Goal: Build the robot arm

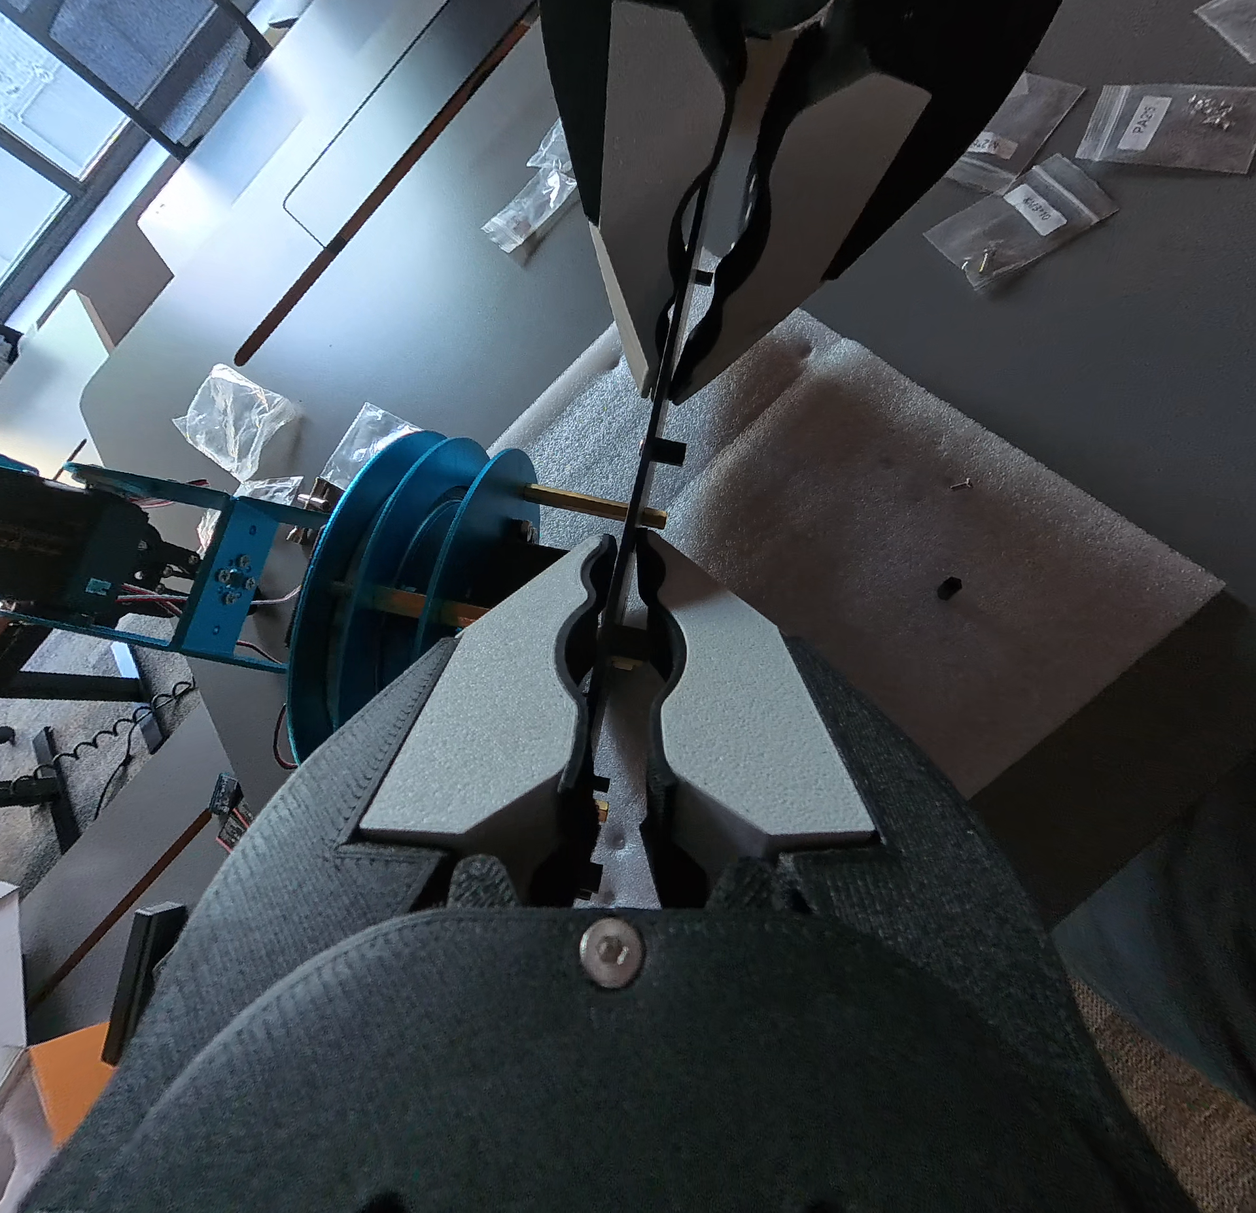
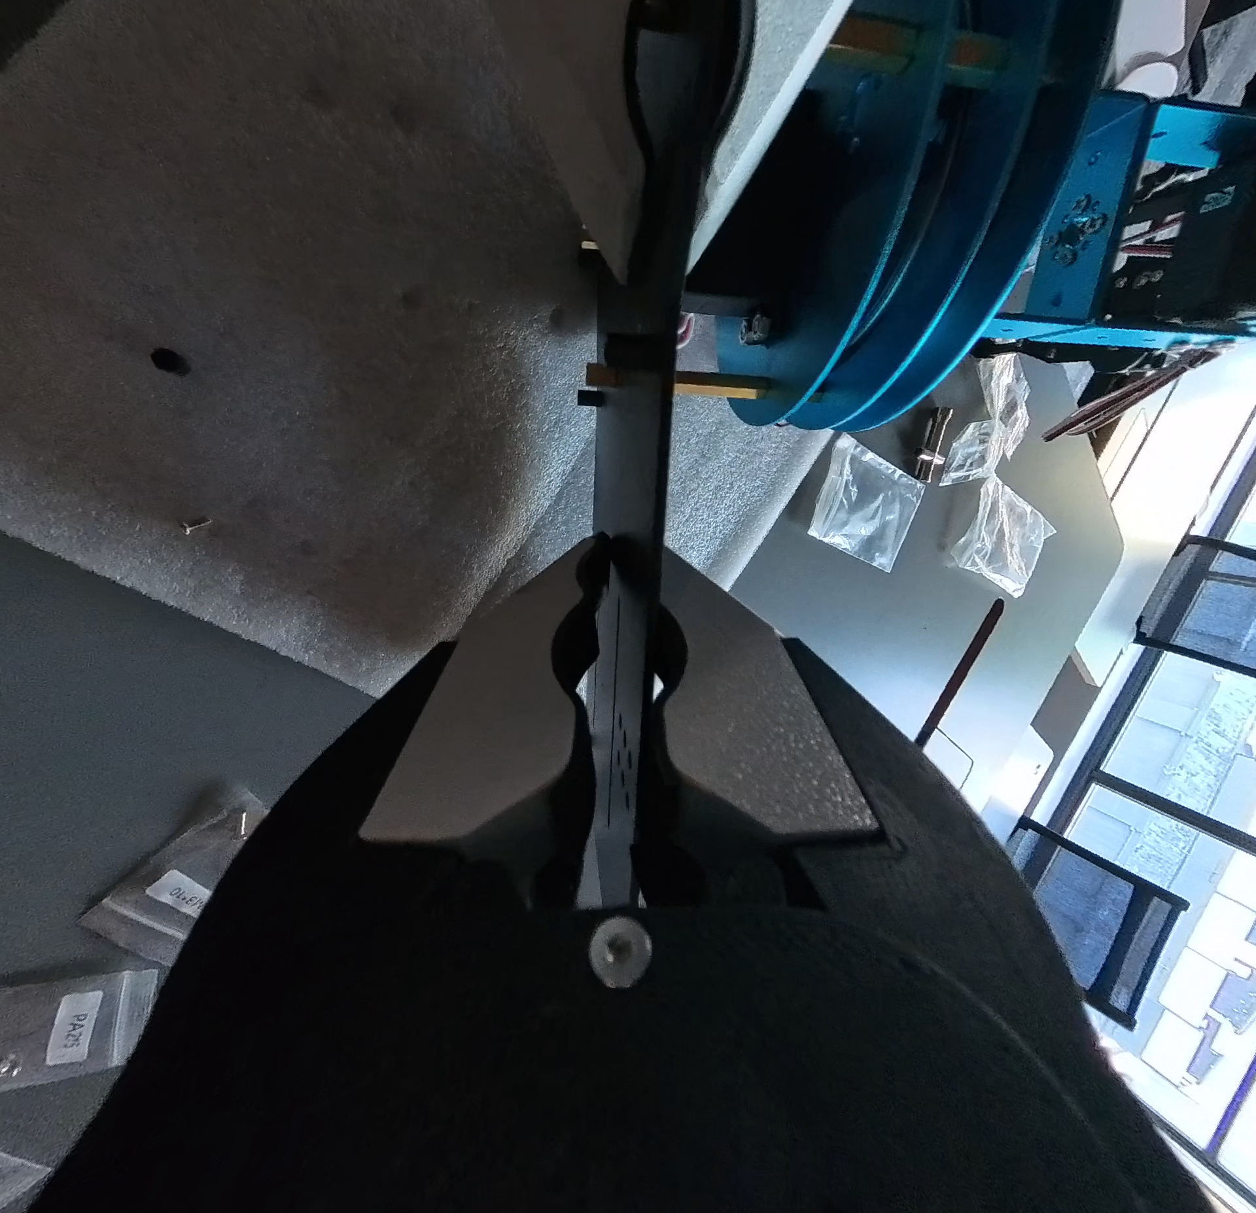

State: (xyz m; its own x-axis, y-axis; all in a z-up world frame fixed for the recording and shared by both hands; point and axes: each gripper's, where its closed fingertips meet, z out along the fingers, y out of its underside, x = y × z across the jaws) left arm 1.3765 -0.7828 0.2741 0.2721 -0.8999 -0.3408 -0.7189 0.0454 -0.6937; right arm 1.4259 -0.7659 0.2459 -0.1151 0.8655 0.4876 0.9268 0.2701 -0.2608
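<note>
Left wrist view: grey desk (image 1: 435, 311), foam sheet (image 1: 883, 487), windows (image 1: 61, 182) beyond.

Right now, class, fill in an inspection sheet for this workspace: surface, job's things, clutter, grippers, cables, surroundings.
Surface: grey table with a white foam sheet on it.
Job's things: thin black plate, seen edge-on, meeting brass standoffs on a blue disc assembly.
Clutter: small plastic bags and loose screws on table and foam.
Grippers: left gripper and right gripper each shut on the plate, at opposite ends.
Cables: red, black and white wires on the blue assembly.
Surroundings: windows, carpet.
</note>
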